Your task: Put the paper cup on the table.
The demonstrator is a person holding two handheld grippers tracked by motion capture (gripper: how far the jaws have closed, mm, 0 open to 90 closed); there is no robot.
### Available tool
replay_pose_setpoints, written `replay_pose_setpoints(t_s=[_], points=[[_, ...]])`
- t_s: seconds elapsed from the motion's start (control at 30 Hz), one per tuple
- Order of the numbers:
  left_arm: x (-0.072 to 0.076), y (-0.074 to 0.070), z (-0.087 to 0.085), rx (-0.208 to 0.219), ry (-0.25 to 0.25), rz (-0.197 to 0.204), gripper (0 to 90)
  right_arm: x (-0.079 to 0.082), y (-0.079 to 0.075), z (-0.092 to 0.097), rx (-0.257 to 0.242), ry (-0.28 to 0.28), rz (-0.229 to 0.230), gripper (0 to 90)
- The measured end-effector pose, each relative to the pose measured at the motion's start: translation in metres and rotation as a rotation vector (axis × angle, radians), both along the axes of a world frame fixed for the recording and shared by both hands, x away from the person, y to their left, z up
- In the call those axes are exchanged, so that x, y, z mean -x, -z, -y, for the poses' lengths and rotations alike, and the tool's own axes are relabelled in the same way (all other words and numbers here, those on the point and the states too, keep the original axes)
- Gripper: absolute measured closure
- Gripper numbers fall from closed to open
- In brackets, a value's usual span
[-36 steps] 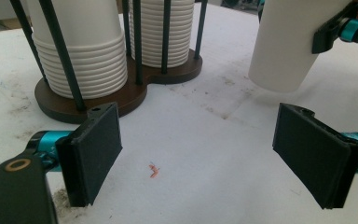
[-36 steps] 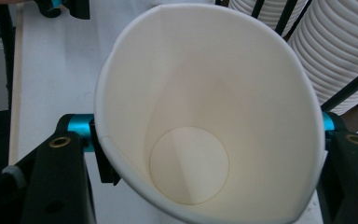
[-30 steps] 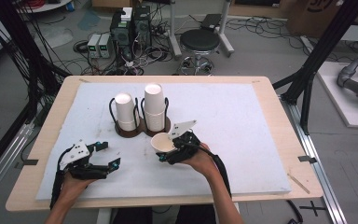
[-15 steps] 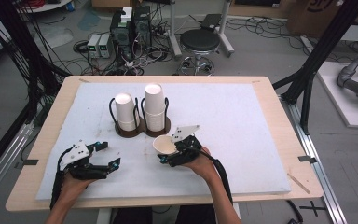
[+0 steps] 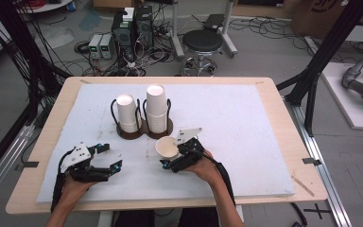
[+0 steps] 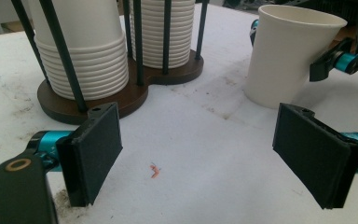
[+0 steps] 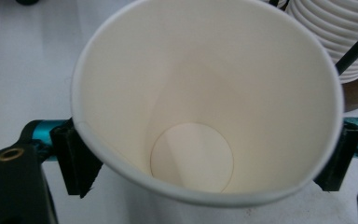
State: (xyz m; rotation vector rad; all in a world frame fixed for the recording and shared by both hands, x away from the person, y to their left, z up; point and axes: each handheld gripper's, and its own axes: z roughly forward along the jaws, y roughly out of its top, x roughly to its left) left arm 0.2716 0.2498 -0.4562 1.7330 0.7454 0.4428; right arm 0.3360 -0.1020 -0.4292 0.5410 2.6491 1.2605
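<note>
While the right claw (image 5: 170,158) has just been opening, its jaws flanking the paper cup (image 5: 167,147) upright on the desk (image 5: 264,142) beside the cup rack (image 5: 144,130), a careless withdrawal could tip it; the left claw (image 5: 106,158) rests spread, empty.

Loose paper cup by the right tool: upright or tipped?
Upright: the loose cup stands on its base on the white mat, mouth up, empty inside.

White paper cup (image 5: 166,147) — dark brown holder base (image 5: 144,131) — black posts
</note>
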Motion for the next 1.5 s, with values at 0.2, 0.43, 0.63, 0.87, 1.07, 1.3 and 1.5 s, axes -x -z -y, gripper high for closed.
replay_pose_setpoints(t_s=[0.2,0.43,0.63,0.87,1.07,1.3,1.5], points=[[0.000,0.000,0.000,-0.001,0.001,0.003,15.4,0.001,0.002,0.002,0.013,-0.002,0.000,14.3],[0.000,0.000,0.000,0.001,0.001,0.000,15.4,0.004,0.003,0.006,0.016,-0.005,0.003,14.3],[0.000,0.000,0.000,0.003,0.001,-0.001,15.3,0.008,0.006,0.024,0.006,0.022,-0.001,14.4],[0.000,0.000,0.000,0.001,0.000,0.000,15.3,0.011,0.009,0.056,-0.033,0.090,-0.011,14.5],[0.000,0.000,0.000,-0.006,-0.002,0.002,15.3,0.011,0.011,0.078,-0.061,0.152,-0.002,14.5],[0.002,0.000,0.001,-0.009,-0.010,0.019,15.3,0.012,0.010,0.100,-0.102,0.215,0.010,14.5],[0.001,0.000,0.001,-0.007,-0.012,0.009,15.3,0.015,0.011,0.117,-0.153,0.309,0.043,14.5]])
